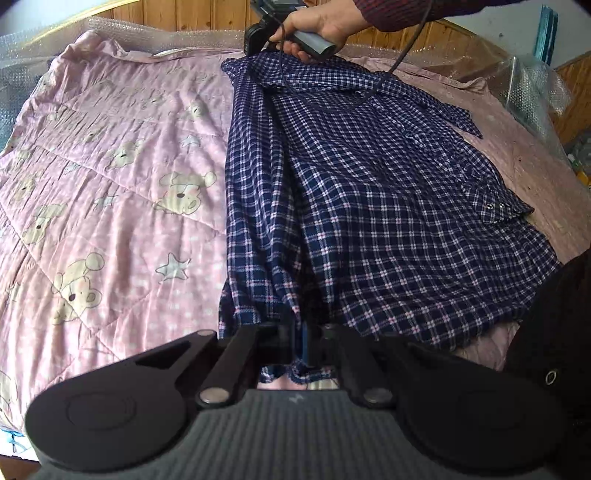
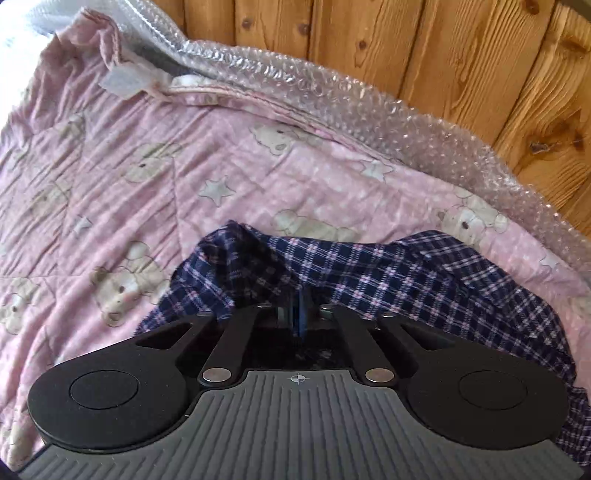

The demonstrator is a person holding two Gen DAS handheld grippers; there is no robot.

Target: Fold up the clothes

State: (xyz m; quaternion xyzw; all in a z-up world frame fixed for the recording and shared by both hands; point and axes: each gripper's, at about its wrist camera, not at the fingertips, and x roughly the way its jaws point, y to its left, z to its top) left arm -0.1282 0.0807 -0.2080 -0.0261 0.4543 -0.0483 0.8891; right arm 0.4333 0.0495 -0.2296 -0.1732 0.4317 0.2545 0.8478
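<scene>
A navy shirt (image 1: pixel 369 192) with pink-and-white checks lies stretched along a pink quilt (image 1: pixel 110 166). My left gripper (image 1: pixel 303 343) is shut on the shirt's near edge, and cloth hangs bunched from its jaws. At the far end a person's hand (image 1: pixel 321 22) holds my right gripper (image 1: pixel 258 51), which pinches the shirt's far edge. In the right wrist view the right gripper (image 2: pixel 300 314) has its jaws close together, with a raised fold of the shirt (image 2: pixel 369 273) caught between them. The shirt's left side is folded over in a long ridge.
The quilt (image 2: pixel 147 147) has a bear-and-star print and covers a bed. Bubble wrap (image 2: pixel 332 92) lines its far edge against a wooden headboard (image 2: pixel 443 55). A black cable (image 1: pixel 399 62) trails over the shirt. A dark shape (image 1: pixel 554 314) fills the right edge.
</scene>
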